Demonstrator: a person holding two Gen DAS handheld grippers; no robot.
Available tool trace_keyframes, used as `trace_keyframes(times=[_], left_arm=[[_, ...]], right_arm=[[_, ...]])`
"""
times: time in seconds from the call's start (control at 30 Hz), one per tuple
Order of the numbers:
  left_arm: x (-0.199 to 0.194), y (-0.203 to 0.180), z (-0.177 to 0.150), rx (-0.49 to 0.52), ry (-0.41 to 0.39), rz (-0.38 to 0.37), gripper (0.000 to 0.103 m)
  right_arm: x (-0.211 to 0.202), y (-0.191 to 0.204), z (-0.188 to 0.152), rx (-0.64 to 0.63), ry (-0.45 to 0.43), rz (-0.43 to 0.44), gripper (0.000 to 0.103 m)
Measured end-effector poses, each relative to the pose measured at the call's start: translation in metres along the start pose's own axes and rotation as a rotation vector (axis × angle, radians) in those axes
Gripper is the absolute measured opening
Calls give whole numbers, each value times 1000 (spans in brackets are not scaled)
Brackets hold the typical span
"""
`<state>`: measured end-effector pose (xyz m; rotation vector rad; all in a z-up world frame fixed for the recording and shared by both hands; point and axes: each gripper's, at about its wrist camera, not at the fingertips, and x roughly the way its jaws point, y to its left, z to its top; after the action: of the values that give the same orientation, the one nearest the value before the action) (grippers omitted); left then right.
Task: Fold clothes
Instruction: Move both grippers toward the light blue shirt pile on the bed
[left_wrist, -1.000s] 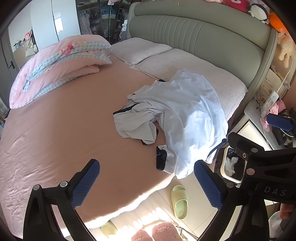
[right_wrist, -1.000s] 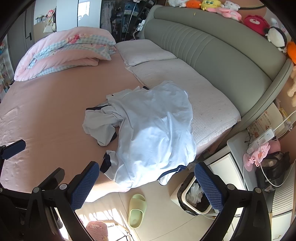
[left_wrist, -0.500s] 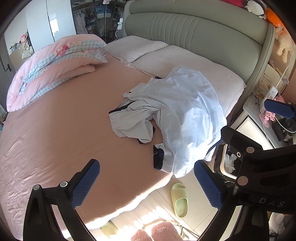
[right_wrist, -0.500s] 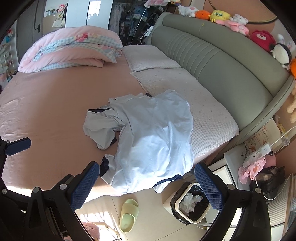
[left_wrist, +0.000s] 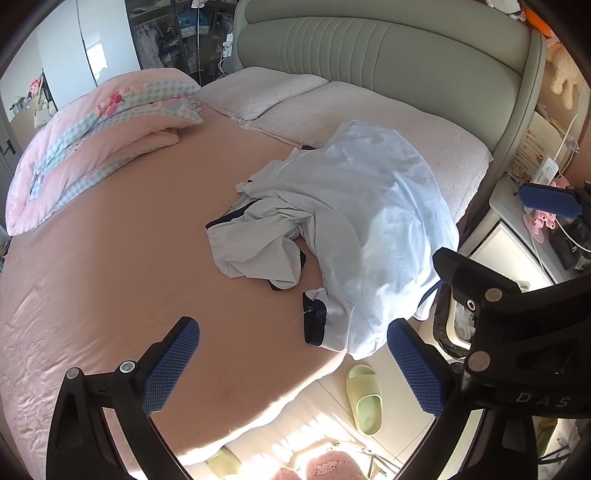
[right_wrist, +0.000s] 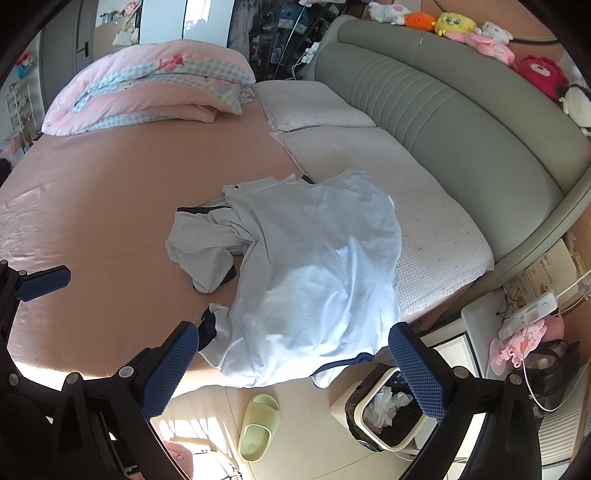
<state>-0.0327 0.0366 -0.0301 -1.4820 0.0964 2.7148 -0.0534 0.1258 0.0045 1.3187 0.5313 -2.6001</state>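
Note:
A crumpled light blue shirt with dark navy trim (left_wrist: 354, 221) lies on the pink bed sheet (left_wrist: 110, 258), its lower edge hanging over the bed's near side; it also shows in the right wrist view (right_wrist: 310, 273). My left gripper (left_wrist: 291, 362) is open and empty, held above the bed edge, short of the shirt's navy cuff (left_wrist: 314, 321). My right gripper (right_wrist: 291, 365) is open and empty, above the shirt's hanging hem. The right gripper's body shows at the right of the left wrist view (left_wrist: 517, 332). The left gripper's finger (right_wrist: 44, 280) shows at the left of the right wrist view.
A folded pink quilt (left_wrist: 92, 140) and two pillows (right_wrist: 314, 107) lie at the head of the bed by the grey-green headboard (right_wrist: 461, 122). On the floor are a green slipper (right_wrist: 258, 424) and a lined waste bin (right_wrist: 384, 410). A nightstand (right_wrist: 524, 325) stands at the right.
Both grippers have risen and drawn back a little; the views have shifted slightly and the shirt sits a bit farther off. The shirt has not moved. Both grippers stay open.

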Motion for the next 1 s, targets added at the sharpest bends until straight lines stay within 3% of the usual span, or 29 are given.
trace_keyframes(times=[0.1,0.2,0.43,0.73,1.0], left_arm=[[12,-2,0,5,5,-14,103],[22,-4,-2,16,24,3,103],[31,-2,-4,36,-6,-4,103],[61,2,-1,16,-8,-89,103],[90,6,3,61,-17,-106,103]], right_arm=[[11,-1,1,-29,-20,-17,103],[29,-4,0,-31,17,-24,103],[45,-8,-10,-5,66,33,103],[60,-14,-14,-22,67,-56,103],[87,-26,-16,6,101,-9,103]])
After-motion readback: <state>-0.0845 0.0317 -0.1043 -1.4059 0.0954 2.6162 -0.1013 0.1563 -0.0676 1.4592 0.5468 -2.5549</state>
